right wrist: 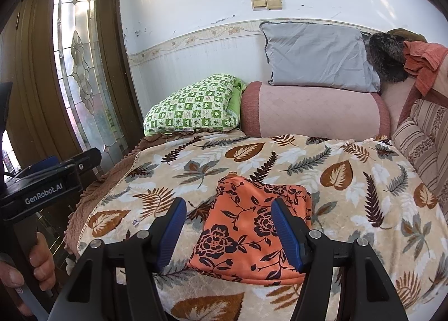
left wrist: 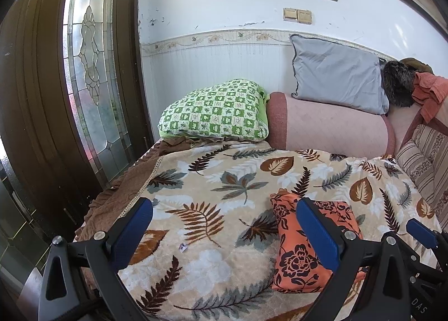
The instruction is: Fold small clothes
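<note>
**Both grippers hover open over a garment that looks folded already**

Both sets of jaws stand wide with nothing between the pads: my left gripper spreads broadly, my right gripper a little narrower. The orange floral garment lies flat on the leaf-print blanket as a compact packet, right under my right fingers, and at about three o'clock from centre in the left view.

My read: the folding looks nearly or wholly finished. If I press or tidy it, I come down flat on the packet's near edge, pinching all layers together so none slides.

Room check: open blanket at nine o'clock of the garment and beyond it at twelve. The pink bolster and green checked pillow close off twelve o'clock; the striped cushion blocks three. The blanket's brown frilled edge drops away at nine, near the door.
</note>
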Demonstrator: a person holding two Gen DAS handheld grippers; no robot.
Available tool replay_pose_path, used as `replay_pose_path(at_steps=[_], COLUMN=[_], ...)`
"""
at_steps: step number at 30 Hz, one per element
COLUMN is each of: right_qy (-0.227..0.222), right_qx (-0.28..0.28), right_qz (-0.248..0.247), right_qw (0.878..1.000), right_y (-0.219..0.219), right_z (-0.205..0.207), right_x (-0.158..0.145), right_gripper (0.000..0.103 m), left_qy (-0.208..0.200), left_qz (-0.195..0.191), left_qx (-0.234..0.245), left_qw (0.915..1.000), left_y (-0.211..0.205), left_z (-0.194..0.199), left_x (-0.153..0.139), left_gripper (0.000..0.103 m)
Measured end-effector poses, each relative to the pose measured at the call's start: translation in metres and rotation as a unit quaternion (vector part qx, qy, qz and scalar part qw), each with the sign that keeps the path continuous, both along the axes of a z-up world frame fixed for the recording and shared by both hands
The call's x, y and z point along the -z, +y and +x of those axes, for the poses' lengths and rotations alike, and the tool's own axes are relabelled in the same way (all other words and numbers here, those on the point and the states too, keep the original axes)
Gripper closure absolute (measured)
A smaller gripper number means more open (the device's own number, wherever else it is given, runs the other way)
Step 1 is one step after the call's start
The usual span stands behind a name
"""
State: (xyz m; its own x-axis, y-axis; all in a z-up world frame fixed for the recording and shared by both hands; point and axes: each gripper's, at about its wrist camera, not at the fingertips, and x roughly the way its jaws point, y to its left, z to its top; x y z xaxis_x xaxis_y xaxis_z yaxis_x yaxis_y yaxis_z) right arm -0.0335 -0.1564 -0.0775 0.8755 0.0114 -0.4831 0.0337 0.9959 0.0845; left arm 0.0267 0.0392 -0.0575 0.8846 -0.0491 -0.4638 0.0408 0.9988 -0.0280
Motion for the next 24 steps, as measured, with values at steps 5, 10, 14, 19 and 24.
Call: replay_pose_path(at_steps=[5, 10, 14, 19, 24], right_qy=[-0.002, -0.001, 0.003, 0.013, 0.016], right_qx=[0.008, 0.01, 0.006, 0.001, 0.049], right_qz=[0.003, 0.002, 0.002, 0.005, 0.008], right_qw=[1.0, 1.0, 1.0, 1.0, 0.999], right_y=[-0.001, 0.002, 0.005, 0.0, -0.049], right_z=[0.0, 0.0, 0.004, 0.018, 0.034], right_x=[-0.001, -0.002, 0.0, 0.009, 0.017], right_gripper=[0.036, 0.036, 0.036, 0.036, 0.036], left_qy=[0.0, 0.001, 0.001, 0.027, 0.078], left_qz=[0.0, -0.001, -0.005, -0.028, -0.058], left_qx=[0.006, 0.01, 0.016, 0.033, -0.005], left_qw=[1.0, 1.0, 0.9999, 0.9987, 0.9952], left_y=[0.001, 0.003, 0.005, 0.009, 0.039], left_z=[0.001, 0.001, 0.004, 0.026, 0.076], left_x=[0.001, 0.002, 0.005, 0.017, 0.051], left_gripper=[0.001, 0.001, 0.001, 0.001, 0.001])
